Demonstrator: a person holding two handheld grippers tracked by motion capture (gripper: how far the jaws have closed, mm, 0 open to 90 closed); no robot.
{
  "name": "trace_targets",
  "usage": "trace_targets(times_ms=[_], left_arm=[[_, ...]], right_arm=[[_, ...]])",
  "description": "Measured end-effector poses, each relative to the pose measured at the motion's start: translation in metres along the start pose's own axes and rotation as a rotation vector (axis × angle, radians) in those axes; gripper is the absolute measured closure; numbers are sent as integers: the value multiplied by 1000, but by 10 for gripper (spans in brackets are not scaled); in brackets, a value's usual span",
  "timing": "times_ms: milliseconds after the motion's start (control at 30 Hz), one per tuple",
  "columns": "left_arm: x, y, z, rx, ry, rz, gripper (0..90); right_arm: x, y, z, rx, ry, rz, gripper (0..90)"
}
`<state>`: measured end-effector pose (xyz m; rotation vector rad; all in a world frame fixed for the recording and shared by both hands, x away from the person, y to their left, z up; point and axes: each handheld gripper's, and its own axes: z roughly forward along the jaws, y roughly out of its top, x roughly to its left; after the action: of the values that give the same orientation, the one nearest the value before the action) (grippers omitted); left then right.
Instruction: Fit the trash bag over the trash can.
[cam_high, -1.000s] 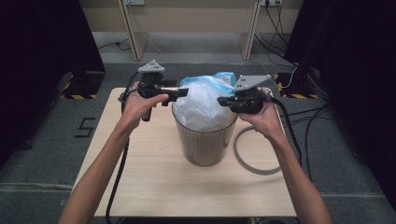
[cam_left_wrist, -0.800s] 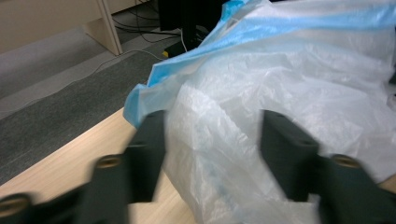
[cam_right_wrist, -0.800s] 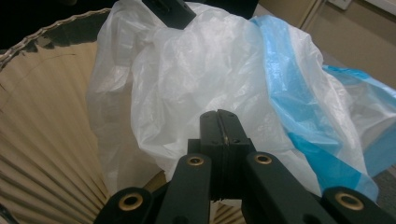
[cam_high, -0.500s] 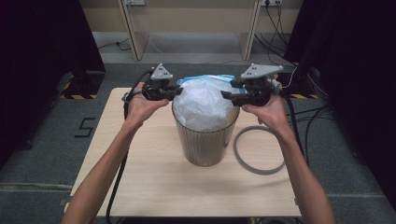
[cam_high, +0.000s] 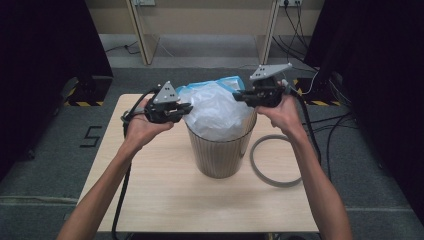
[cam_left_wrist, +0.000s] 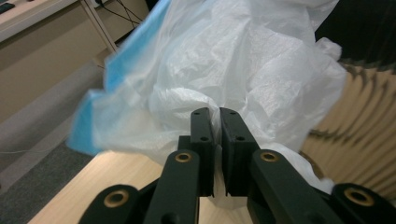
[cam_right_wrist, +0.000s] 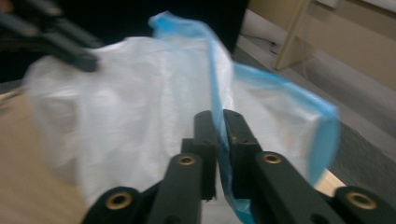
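Bag (cam_high: 216, 111) seen bulging from bin (cam_high: 220, 152) at bench (cam_high: 165, 192) centre. Left hand-held gripper (cam_high: 186, 109) just closed on white film; right hand-held gripper (cam_high: 239, 96) just clamped on blue hem, probably. Bag mouth now held both sides, ready for spreading over rim.

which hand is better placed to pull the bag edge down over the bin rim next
Probably the right. The right gripper is shut on the blue hem of the bag, right above the bin rim. The left gripper pinches bunched white film, not the hem.
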<state>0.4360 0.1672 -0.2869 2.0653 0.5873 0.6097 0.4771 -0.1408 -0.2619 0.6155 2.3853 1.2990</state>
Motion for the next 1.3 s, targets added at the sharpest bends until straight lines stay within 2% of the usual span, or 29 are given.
trace_targets(times_ms=[100, 167, 267, 367, 567, 700, 767, 833, 900, 1033, 1100, 1133, 1200, 1233, 1300], left_arm=[[2, 0, -6, -33, -14, -56, 756], [5, 3, -9, -64, -23, -102, 658], [10, 11, -8, -95, -24, -161, 544], [14, 20, -3, -119, -32, -219, 483], [10, 40, 16, -108, -62, -258, 419], [10, 49, 26, -104, -64, -285, 391], [9, 53, 31, -88, -51, -286, 378], [11, 56, 35, -92, -73, -318, 359], [14, 59, 38, -101, -100, -354, 358], [17, 61, 44, -86, -98, -365, 352], [21, 61, 49, -84, -125, -402, 353], [23, 61, 51, -80, -133, -409, 365], [25, 61, 56, -73, -135, -396, 440], [25, 60, 58, -72, -149, -391, 479], [22, 59, 60, -76, -160, -359, 663]], right_arm=[[24, -7, -6, 22, 52, -48, 897], [36, -11, -8, 44, 68, -82, 898], [45, -15, -7, 58, 87, -100, 898], [49, -16, -6, 62, 98, -116, 898], [52, -14, 3, 90, 126, -128, 879], [54, -11, 6, 100, 127, -132, 875], [55, -11, 7, 102, 126, -134, 871], [55, -10, 8, 103, 128, -136, 870], [56, -9, 9, 105, 128, -137, 868], [56, -8, 10, 110, 130, -136, 863], [56, -7, 11, 108, 135, -140, 861], [58, -6, 11, 107, 135, -145, 860], [60, -4, 12, 105, 140, -156, 855], [62, -4, 12, 104, 142, -158, 851], [63, -2, 13, 103, 141, -162, 838]])
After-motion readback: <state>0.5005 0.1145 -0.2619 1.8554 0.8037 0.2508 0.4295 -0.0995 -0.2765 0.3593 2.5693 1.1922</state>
